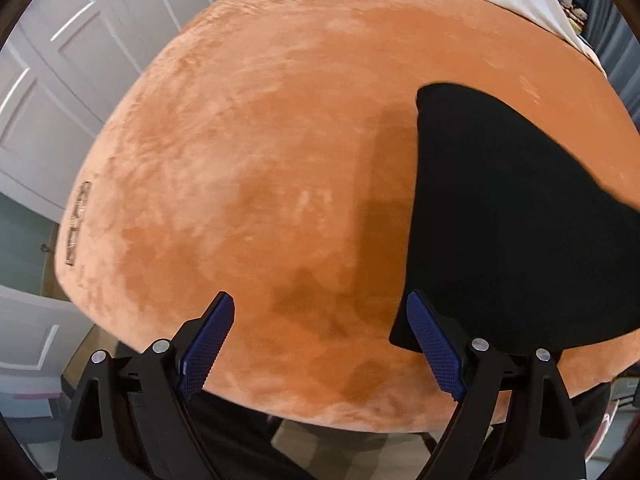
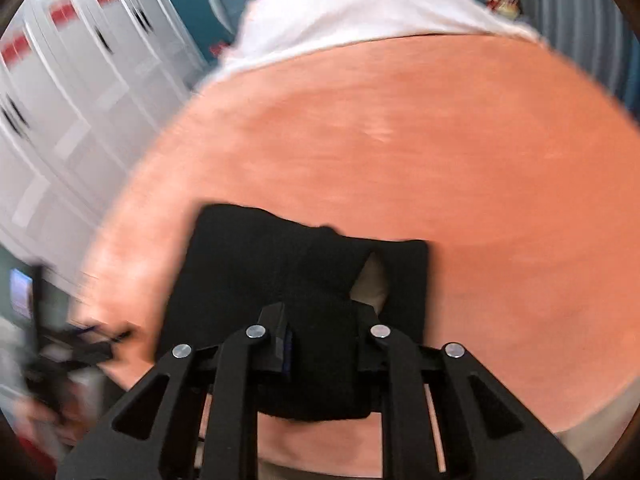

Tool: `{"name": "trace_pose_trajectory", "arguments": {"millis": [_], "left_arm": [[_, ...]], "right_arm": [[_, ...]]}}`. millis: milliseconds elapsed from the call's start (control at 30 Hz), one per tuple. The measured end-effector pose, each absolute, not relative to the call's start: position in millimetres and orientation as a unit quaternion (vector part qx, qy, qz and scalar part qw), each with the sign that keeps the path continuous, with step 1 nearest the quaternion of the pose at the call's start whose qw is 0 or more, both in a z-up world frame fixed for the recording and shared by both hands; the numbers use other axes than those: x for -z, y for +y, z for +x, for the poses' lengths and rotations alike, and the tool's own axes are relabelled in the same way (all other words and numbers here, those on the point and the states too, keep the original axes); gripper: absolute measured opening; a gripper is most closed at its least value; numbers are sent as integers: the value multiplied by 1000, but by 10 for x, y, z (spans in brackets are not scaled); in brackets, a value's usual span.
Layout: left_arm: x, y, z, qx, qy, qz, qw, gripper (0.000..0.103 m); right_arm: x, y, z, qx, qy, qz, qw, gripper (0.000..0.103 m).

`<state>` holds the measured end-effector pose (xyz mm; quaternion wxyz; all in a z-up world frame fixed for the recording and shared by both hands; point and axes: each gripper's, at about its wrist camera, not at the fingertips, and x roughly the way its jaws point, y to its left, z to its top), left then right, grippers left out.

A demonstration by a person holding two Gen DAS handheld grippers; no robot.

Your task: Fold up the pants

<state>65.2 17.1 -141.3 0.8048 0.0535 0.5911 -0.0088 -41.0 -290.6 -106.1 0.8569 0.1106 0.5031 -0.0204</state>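
While right gripper (image 2: 320,340) pinches black pants (image 2: 280,276), left gripper (image 1: 320,344) spread above orange blanket (image 1: 280,140), white sheet (image 2: 352,20) beyond

We see even, bright indoor light; soft shadows on the orange blanket (image 1: 280,128). The right wrist view is motion-blurred throughout; fisheye bends both views' edges.

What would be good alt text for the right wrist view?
The right gripper is shut on black pants, folded on an orange blanket. A white sheet lies at the far edge; the picture is motion-blurred.
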Motion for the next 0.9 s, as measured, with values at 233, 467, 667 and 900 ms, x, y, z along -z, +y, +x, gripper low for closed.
{"name": "trace_pose_trajectory", "arguments": {"millis": [233, 467, 667, 900], "left_arm": [[1432, -54, 662, 12, 578, 102, 810, 86], [1766, 33, 804, -16, 604, 123, 788, 87], [1828, 158, 828, -35, 614, 110, 781, 87], [1834, 321, 819, -45, 620, 99, 777, 87]], "right_arm": [[1342, -3225, -653, 4, 491, 250, 834, 54], [1600, -3031, -1009, -70, 516, 285, 805, 53], [2027, -2628, -897, -130, 544, 331, 760, 39], [920, -2723, -748, -74, 475, 174, 860, 9]]}}
